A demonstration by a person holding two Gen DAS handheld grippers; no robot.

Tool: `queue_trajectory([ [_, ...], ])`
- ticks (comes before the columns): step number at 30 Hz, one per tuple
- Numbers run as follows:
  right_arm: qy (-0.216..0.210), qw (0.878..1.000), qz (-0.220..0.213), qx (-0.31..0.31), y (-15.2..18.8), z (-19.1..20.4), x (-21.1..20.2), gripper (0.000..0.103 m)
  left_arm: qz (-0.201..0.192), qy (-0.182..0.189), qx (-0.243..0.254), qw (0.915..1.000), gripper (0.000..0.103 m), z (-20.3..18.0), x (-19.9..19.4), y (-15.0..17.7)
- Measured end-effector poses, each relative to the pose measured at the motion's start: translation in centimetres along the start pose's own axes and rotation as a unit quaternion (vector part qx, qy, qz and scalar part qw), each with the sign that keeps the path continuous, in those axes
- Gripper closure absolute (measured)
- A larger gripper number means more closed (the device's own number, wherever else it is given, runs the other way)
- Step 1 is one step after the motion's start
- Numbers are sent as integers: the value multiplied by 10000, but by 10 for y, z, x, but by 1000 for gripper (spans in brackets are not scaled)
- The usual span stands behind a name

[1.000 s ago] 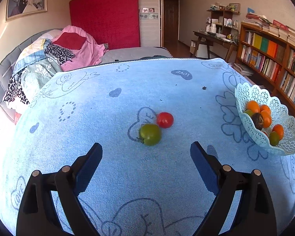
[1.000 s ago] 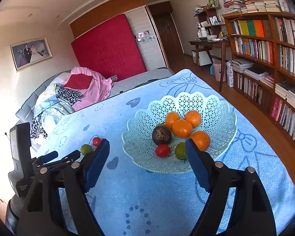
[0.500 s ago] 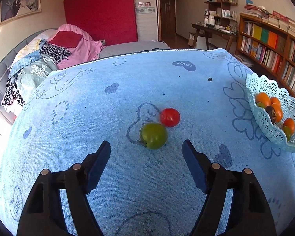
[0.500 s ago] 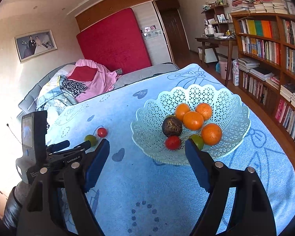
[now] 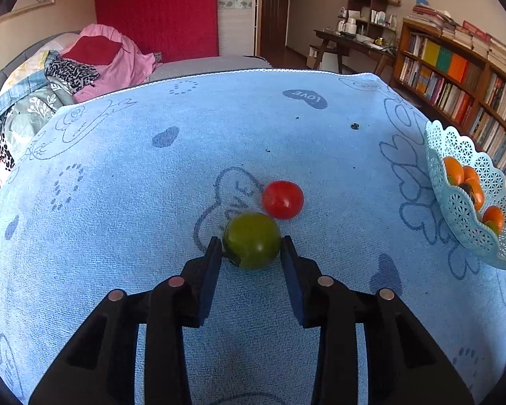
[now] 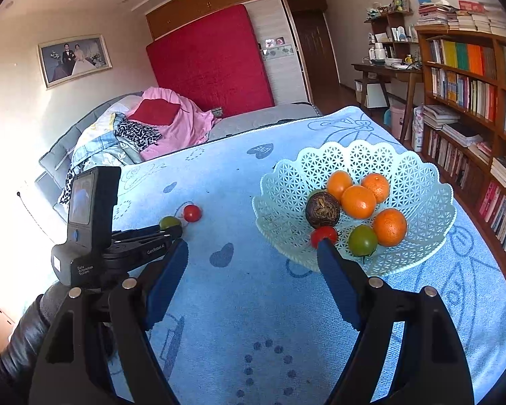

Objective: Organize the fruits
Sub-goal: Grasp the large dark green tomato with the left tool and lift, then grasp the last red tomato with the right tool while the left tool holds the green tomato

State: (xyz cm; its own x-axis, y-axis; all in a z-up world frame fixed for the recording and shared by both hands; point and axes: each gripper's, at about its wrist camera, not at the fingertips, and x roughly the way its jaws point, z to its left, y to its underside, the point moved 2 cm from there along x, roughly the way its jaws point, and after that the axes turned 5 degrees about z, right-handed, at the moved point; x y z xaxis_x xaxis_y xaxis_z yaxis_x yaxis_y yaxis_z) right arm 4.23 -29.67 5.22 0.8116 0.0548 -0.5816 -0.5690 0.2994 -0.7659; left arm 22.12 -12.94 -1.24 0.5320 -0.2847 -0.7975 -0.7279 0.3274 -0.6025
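Note:
On the blue cloth point(image 5: 118, 209) a green tomato point(image 5: 251, 239) lies between the fingers of my left gripper point(image 5: 251, 246). Its jaws are closing and both pads touch the tomato's sides. A red tomato point(image 5: 282, 199) rests just behind it, to the right. In the right wrist view the same green tomato point(image 6: 169, 222) and red tomato point(image 6: 192, 213) show at the left, with the left gripper point(image 6: 172, 233) around the green one. My right gripper point(image 6: 253, 253) stands open with nothing in it, in front of the pale blue lattice basket point(image 6: 354, 155).
The basket point(image 5: 469, 209) holds several oranges, a red tomato, a green tomato and a dark brown fruit. A bookshelf point(image 6: 472, 94) runs along the right side. Piled clothes point(image 6: 145, 128) lie on the bed behind the table's far edge.
My left gripper came forward and down to the green tomato and its wide jaws closed in on it. The right gripper drifted a little, still open.

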Motion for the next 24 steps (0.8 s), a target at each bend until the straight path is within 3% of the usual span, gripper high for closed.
queue_trajectory([
  [10, -124, 9984, 83, -552, -25, 46, 27, 23, -443, -227, -253, 9984, 68, 20, -33, 1],
  [18, -237, 9947, 535, -848, -35, 74, 80, 23, -626, -542, -607, 9947, 68, 43, -50, 2],
  [20, -193, 9928, 653, -981, -36, 80, 95, 25, -671, -649, -668, 9934, 68, 47, -53, 2],
  [24, -245, 9894, 982, -1044, -39, 85, 126, 40, -691, -689, -741, 9925, 68, 50, -56, 4],
])
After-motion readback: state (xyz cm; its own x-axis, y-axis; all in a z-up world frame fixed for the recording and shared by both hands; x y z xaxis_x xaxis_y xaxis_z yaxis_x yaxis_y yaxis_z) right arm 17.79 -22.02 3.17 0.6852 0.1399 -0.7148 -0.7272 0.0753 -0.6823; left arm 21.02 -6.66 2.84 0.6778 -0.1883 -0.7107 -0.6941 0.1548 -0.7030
